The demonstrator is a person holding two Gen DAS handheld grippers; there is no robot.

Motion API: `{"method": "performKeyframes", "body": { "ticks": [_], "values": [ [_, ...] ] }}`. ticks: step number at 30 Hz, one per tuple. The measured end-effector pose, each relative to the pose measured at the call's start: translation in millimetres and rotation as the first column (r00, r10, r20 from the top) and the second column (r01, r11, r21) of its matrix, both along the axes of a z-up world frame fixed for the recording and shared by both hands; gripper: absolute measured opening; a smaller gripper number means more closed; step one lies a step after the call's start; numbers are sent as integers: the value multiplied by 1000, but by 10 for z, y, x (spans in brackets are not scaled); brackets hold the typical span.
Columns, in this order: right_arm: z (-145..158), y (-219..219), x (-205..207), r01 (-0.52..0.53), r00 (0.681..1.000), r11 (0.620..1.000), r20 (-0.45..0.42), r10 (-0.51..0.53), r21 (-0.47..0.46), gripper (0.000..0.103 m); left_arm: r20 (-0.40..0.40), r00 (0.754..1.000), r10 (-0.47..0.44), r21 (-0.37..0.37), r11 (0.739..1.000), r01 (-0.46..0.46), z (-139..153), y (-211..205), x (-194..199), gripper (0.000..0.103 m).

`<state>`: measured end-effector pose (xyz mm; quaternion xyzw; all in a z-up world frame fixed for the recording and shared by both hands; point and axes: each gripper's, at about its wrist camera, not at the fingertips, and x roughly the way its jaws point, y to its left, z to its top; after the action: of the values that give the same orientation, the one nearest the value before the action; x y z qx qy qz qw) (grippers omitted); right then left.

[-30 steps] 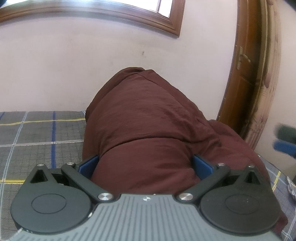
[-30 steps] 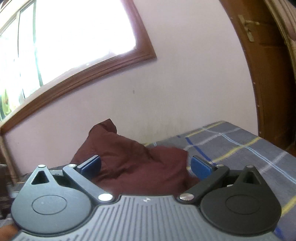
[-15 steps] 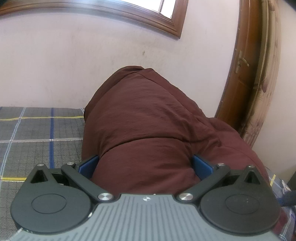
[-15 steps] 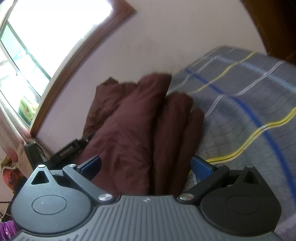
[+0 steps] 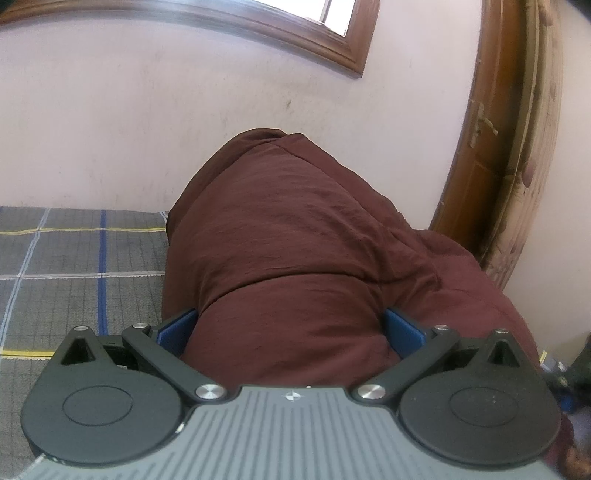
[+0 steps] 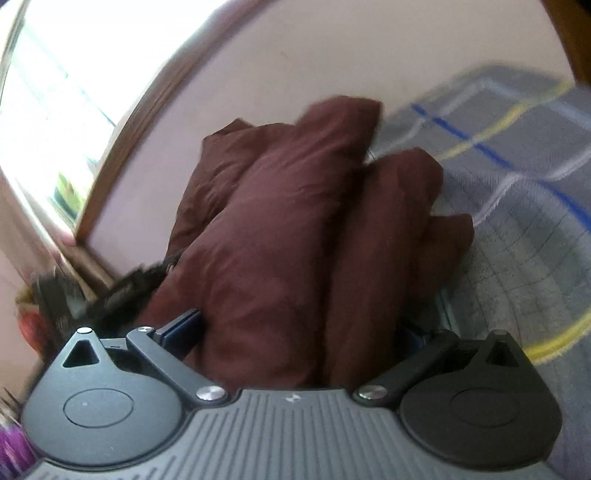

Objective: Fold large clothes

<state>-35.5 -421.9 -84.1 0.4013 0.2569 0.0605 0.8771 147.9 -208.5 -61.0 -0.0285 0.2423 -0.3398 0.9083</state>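
Observation:
A large maroon garment (image 5: 295, 251) lies bunched on a grey plaid bedsheet (image 5: 74, 280). In the left wrist view my left gripper (image 5: 290, 332) stands wide open with a thick fold of the garment filling the gap between its blue pads (image 5: 173, 328). In the right wrist view the garment (image 6: 280, 236) shows as several thick folds running away from me. My right gripper (image 6: 299, 332) is wide open too, with the folds lying between its fingers; its right pad is mostly hidden by cloth. The view is blurred by motion.
A pink wall with a wooden window frame (image 5: 258, 26) is close behind the bed. A wooden door (image 5: 476, 155) stands at the right. Dark clutter (image 6: 74, 295) sits by the wall at the left of the right wrist view.
My right gripper has swung down and in over the garment, whose folds now fill its jaws. My left gripper has barely moved and stays around the same fold.

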Motion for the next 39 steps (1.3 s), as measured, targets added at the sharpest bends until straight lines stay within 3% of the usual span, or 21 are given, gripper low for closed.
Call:
{"method": "performKeyframes", "body": {
  "ticks": [2, 6, 9, 17, 27, 39],
  "values": [
    [-49, -105, -20, 9, 999, 1000, 41, -8, -25, 103, 2, 1000, 1, -1, 1000, -1, 2, 1, -16, 103],
    [-66, -41, 30, 19, 999, 999, 31, -17, -46, 103, -6, 1000, 9, 3, 1000, -9, 18, -12, -17, 103],
    [-24, 1, 111, -36, 999, 999, 32, 36, -4, 103, -2, 1000, 15, 7, 1000, -15, 33, -14, -30, 103],
    [-4, 4, 252, -113, 993, 990, 28, 116, -81, 103, 4, 1000, 24, 24, 999, -24, 61, -42, -64, 103],
    [38, 49, 296, -89, 996, 994, 12, 90, -59, 103, 11, 999, 32, 34, 999, -32, 72, -53, -68, 103],
    [39, 115, 277, -80, 997, 991, 9, 82, -108, 103, 3, 1000, 31, 56, 998, -32, 182, -39, -89, 103]
  ]
}}
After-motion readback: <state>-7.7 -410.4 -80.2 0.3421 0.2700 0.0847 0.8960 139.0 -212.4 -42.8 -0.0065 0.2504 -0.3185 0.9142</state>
